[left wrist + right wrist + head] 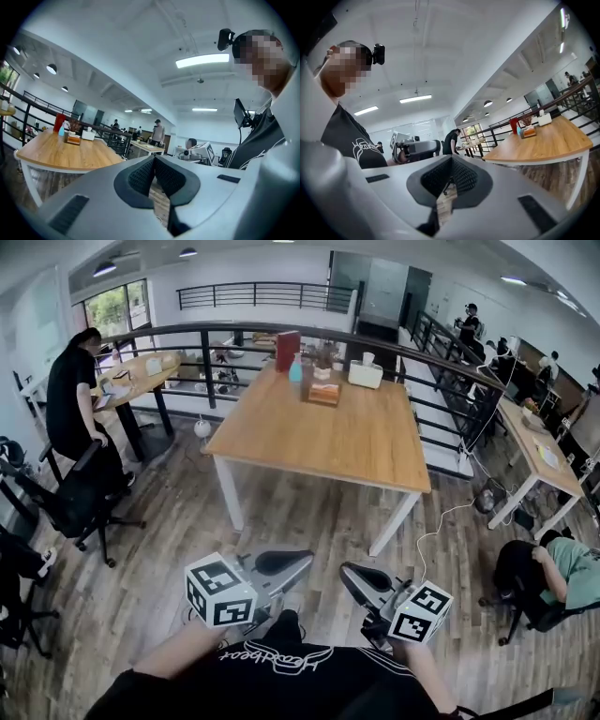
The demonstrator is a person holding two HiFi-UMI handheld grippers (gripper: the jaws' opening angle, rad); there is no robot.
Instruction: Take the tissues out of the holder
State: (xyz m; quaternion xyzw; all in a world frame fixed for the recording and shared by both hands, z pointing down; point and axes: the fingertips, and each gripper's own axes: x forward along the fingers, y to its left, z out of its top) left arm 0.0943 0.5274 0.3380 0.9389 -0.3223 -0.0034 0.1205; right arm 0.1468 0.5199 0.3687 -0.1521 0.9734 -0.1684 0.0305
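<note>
Hanging closed and empty by the person's waist, the left gripper (298, 560) and right gripper (351, 571) have started nothing: the white tissue holder (366, 374) stands untouched at the wooden table's (328, 442) far end

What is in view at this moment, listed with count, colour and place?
table: one, light wood top with white legs, centre of the room
red box: one, red, upright at the table's far end
bottle: one, light blue, beside the red box
wooden tray: one, brown, far end, near the bottle
white box: one, white, far end, right of the tray
railing: one, black, behind the table
office chair: one, black, at the left
cable: one, white, on the floor right of the table
seated person: one, green top, lower right
standing person: one, black clothes, at the left desk
left gripper: one, grey, low in front, shut and empty
right gripper: one, grey, low in front, shut and empty
</note>
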